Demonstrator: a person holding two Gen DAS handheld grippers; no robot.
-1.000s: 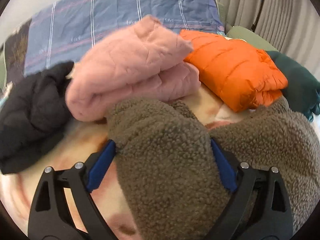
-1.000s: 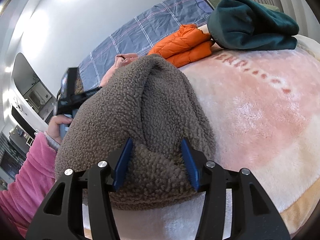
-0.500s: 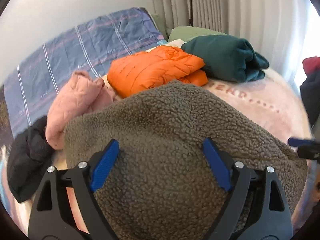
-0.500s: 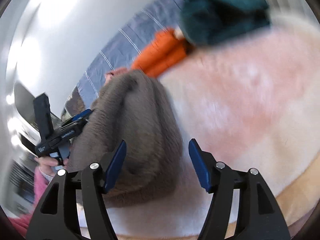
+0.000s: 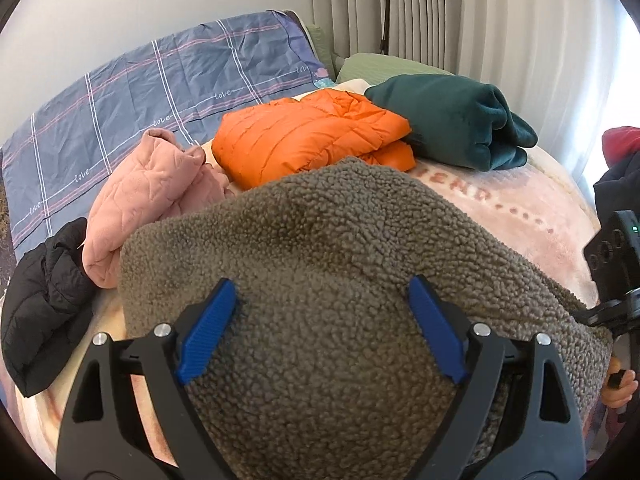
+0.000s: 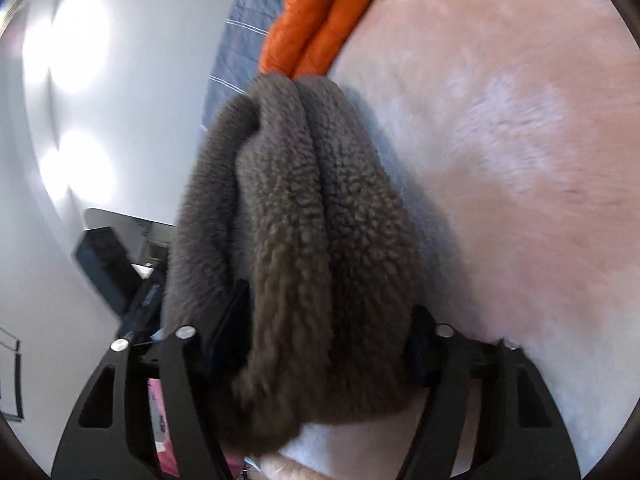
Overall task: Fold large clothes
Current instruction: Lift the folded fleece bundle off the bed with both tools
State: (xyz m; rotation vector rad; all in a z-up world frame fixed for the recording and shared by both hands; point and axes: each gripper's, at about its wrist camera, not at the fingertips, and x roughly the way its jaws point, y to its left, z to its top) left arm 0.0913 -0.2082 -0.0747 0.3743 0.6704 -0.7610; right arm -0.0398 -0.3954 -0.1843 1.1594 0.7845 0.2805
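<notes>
1. Brown sherpa-fleece garment [image 5: 320, 280], bulky and already doubled over, fills the lower middle of the left wrist view and rests on the pale pink plush blanket [image 5: 520, 208] covering the bed.
2. Left claw [image 5: 322, 330] straddles one thick end of it, blue pads wide and pressed into the pile on both sides, so it grips the bundle.
3. Right claw [image 6: 326, 354] has the opposite end between its jaws in the lower centre of its view; those jaws have just been closing, and both pads look sunk into the fleece.
4. From the right claw the bundle's long axis runs straight away toward the top of the frame, with the other claw at lower left.
5. Open blanket lies to the right in the right wrist view. That looks like the free room.
6. Crowding the far side in the left wrist view: an orange quilted puffer jacket [image 5: 312, 140], a dark green folded fleece [image 5: 452, 124], a pink quilted garment [image 5: 148, 196] and a black padded jacket [image 5: 44, 300].
</notes>
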